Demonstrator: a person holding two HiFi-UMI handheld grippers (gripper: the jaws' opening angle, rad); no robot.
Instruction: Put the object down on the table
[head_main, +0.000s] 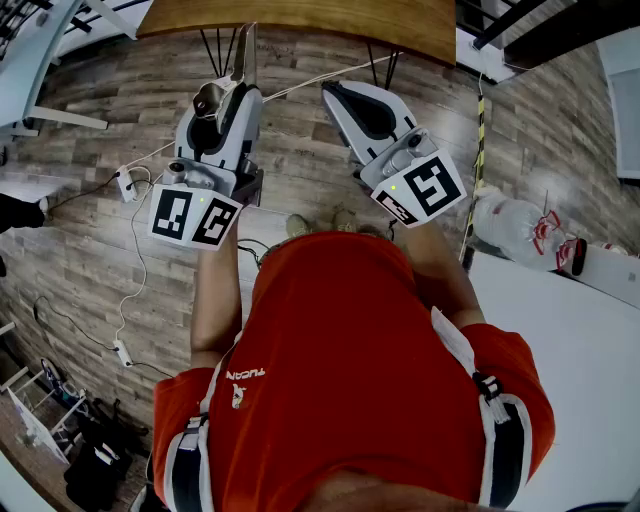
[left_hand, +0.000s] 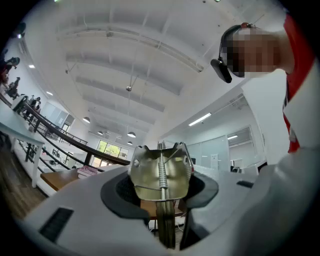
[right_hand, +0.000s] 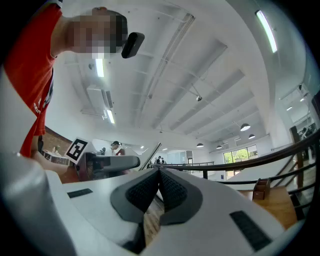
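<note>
A pair of metal spring tongs (left_hand: 161, 172) stands between the pads of my left gripper (left_hand: 162, 200), which is shut on it. In the head view the tongs (head_main: 243, 55) stick out past my left gripper (head_main: 233, 95), pointing toward a wooden table (head_main: 300, 20) at the top. My right gripper (head_main: 338, 92) is held beside it at the same height. In the right gripper view my right gripper (right_hand: 159, 172) has its pads touching with nothing between them. Both gripper views look upward at the ceiling.
A white table (head_main: 580, 350) lies at the right, with a plastic bottle (head_main: 515, 228) at its far corner. Cables and a power strip (head_main: 125, 183) run over the wood floor at the left. A person's red shirt (head_main: 350, 350) fills the lower middle.
</note>
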